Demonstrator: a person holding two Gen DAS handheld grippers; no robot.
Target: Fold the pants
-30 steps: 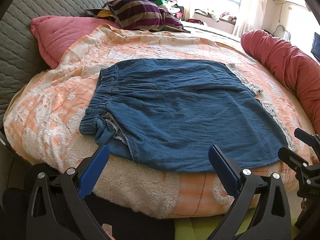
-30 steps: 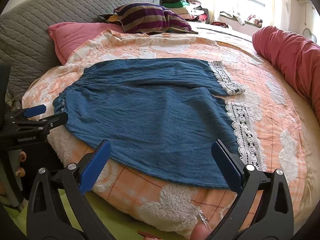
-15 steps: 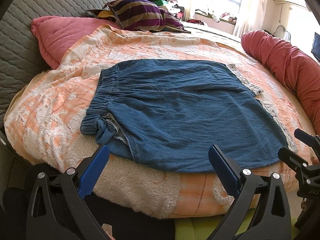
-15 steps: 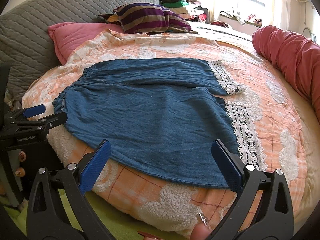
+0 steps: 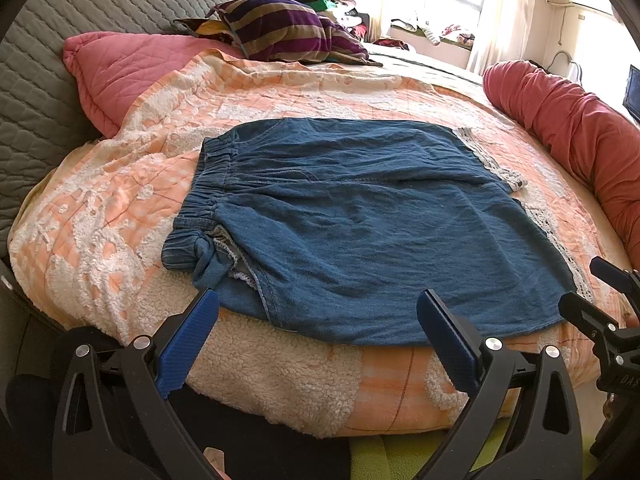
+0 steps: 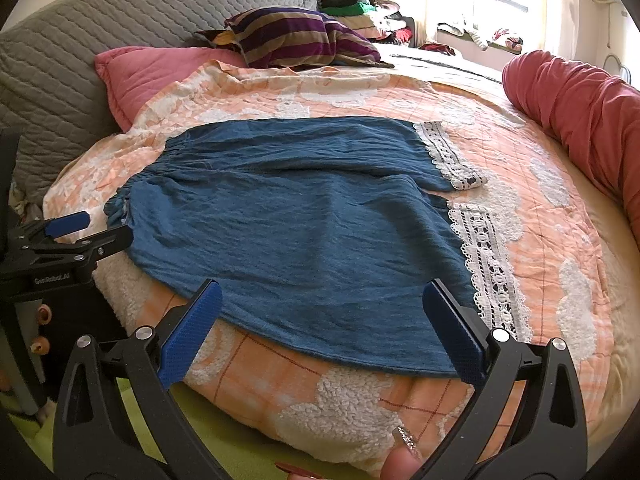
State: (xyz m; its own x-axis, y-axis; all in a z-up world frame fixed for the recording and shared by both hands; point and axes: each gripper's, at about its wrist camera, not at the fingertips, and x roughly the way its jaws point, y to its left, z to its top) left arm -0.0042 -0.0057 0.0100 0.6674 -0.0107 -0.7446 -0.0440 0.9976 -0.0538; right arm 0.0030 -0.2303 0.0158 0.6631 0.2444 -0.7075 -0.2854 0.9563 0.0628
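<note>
Denim pants (image 5: 360, 224) lay flat on bed (image 5: 280, 376), w/ no fold made yet; both tongs, left (image 5: 318, 340) & right (image 6: 320, 328), gaped apart, empty.

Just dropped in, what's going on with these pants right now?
A person holds a gripper in each hand at the near edge of the bed. The blue pants lie spread flat on the orange blanket, waistband to the left, lace hems to the right. The left gripper and right gripper are both open, hovering short of the near edge and holding nothing. No fold made yet.
</note>
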